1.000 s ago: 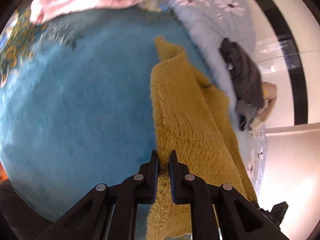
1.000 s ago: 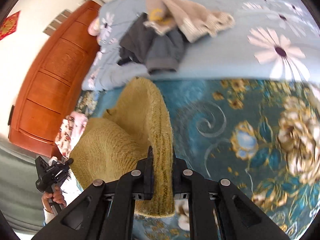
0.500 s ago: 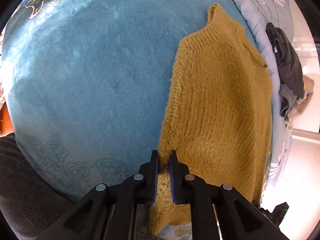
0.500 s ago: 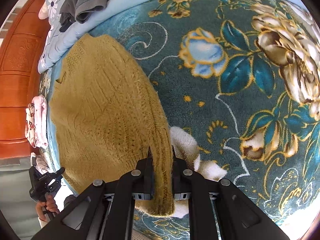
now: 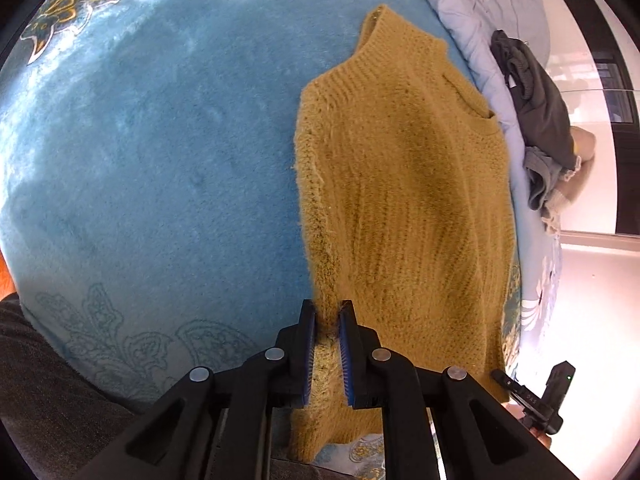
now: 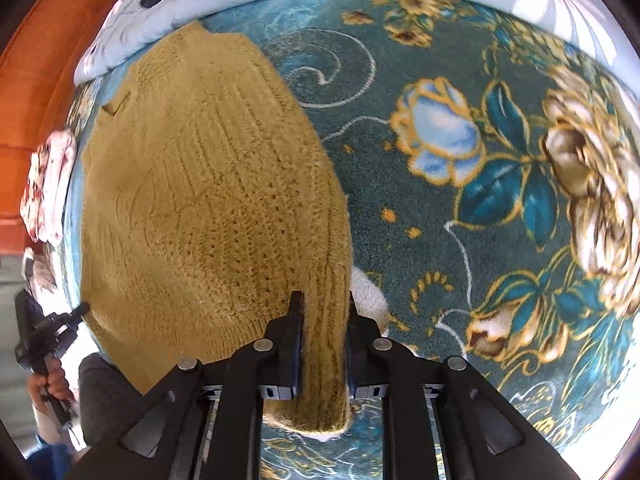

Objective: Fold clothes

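Note:
A mustard-yellow knitted sweater [image 5: 404, 184] lies spread on a teal blanket [image 5: 152, 152], its neck end pointing away from me. My left gripper [image 5: 327, 312] is shut on the sweater's near left edge. In the right wrist view the same sweater [image 6: 200, 200] covers the left half of the flowered blanket [image 6: 480, 208]. My right gripper [image 6: 322, 300] is shut on the thick ribbed edge at the sweater's near right side. A white fluffy patch [image 6: 370, 296] shows just right of that grip.
A pile of dark grey clothes [image 5: 536, 104] lies on the pale blue flowered quilt [image 5: 472, 4] beyond the sweater. A pink folded garment [image 6: 48, 184] sits at the blanket's left edge by an orange wooden cabinet [image 6: 28, 92]. A hand [image 6: 50, 384] holds the other gripper.
Both grippers came down and towards me with the sweater. It hung bunched and folded a second ago; now it lies stretched flat on the blanket. Both grips held.

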Demonstrator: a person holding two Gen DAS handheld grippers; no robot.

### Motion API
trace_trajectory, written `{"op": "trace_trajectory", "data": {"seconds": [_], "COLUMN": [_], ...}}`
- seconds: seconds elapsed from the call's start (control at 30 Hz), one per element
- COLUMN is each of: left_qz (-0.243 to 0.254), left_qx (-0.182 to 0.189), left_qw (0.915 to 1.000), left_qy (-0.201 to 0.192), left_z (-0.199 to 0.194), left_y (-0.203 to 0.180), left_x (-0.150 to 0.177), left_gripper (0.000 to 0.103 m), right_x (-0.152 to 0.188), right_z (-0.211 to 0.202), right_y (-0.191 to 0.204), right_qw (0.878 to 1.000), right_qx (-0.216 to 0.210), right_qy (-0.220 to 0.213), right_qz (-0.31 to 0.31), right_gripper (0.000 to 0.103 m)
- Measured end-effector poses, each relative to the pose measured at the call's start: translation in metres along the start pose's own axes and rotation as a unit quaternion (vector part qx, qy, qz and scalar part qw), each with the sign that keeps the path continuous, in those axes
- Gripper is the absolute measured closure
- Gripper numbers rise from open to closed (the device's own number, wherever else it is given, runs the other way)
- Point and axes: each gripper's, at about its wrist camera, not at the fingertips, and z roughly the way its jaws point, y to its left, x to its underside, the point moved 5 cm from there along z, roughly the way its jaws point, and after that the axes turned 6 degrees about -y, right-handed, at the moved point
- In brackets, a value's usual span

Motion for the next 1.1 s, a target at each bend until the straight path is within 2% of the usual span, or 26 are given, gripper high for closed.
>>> {"op": "trace_trajectory", "data": {"seconds": [0.03, 0.17, 0.27, 0.37, 0.43, 0.5, 0.6, 0.67, 0.8, 0.93, 1.1], "left_qz": [0.003, 0.012, 0.023, 0.026, 0.024, 0.025, 0.045, 0.083, 0.158, 0.184, 0.21], "left_qx": [0.003, 0.002, -0.012, -0.016, -0.012, -0.013, -0.037, -0.064, -0.108, -0.13, -0.153], "left_qw": [1.0, 0.999, 0.9975, 0.9956, 0.9948, 0.994, 0.992, 0.9882, 0.9767, 0.9711, 0.963], "left_qy": [-0.006, -0.042, -0.066, -0.088, -0.099, -0.106, -0.112, -0.112, -0.097, -0.081, -0.071], "left_z": [-0.005, -0.02, -0.016, -0.007, 0.0, 0.007, 0.014, 0.022, 0.043, 0.061, 0.08], "left_y": [-0.001, -0.002, -0.01, -0.021, -0.032, -0.042, -0.052, -0.062, -0.077, -0.079, -0.082], "left_x": [-0.003, -0.026, -0.057, -0.098, -0.126, -0.148, -0.172, -0.184, -0.206, -0.224, -0.243], "left_gripper": [0.086, 0.065, 0.062, 0.062, 0.058, 0.05, 0.045, 0.043, 0.041, 0.041, 0.041], "right_x": [-0.004, -0.039, -0.081, -0.125, -0.154, -0.183, -0.226, -0.248, -0.274, -0.285, -0.301], "right_z": [-0.003, -0.018, -0.016, 0.0, 0.012, 0.024, 0.042, 0.054, 0.074, 0.096, 0.12], "right_y": [0.001, 0.006, 0.018, 0.056, 0.084, 0.111, 0.149, 0.168, 0.207, 0.231, 0.244], "right_qw": [1.0, 0.998, 0.995, 0.994, 0.992, 0.99, 0.987, 0.986, 0.976, 0.951, 0.928], "right_qx": [0.008, 0.023, 0.024, -0.005, -0.027, -0.049, -0.072, -0.059, -0.031, 0.041, 0.09], "right_qy": [-0.003, -0.046, -0.081, -0.095, -0.103, -0.11, -0.12, -0.121, -0.106, -0.084, -0.056], "right_qz": [-0.014, -0.037, -0.05, -0.058, -0.063, -0.068, -0.076, -0.096, -0.185, -0.295, -0.357], "right_gripper": [0.078, 0.07, 0.07, 0.07, 0.07, 0.07, 0.069, 0.06, 0.053, 0.052, 0.052]}}
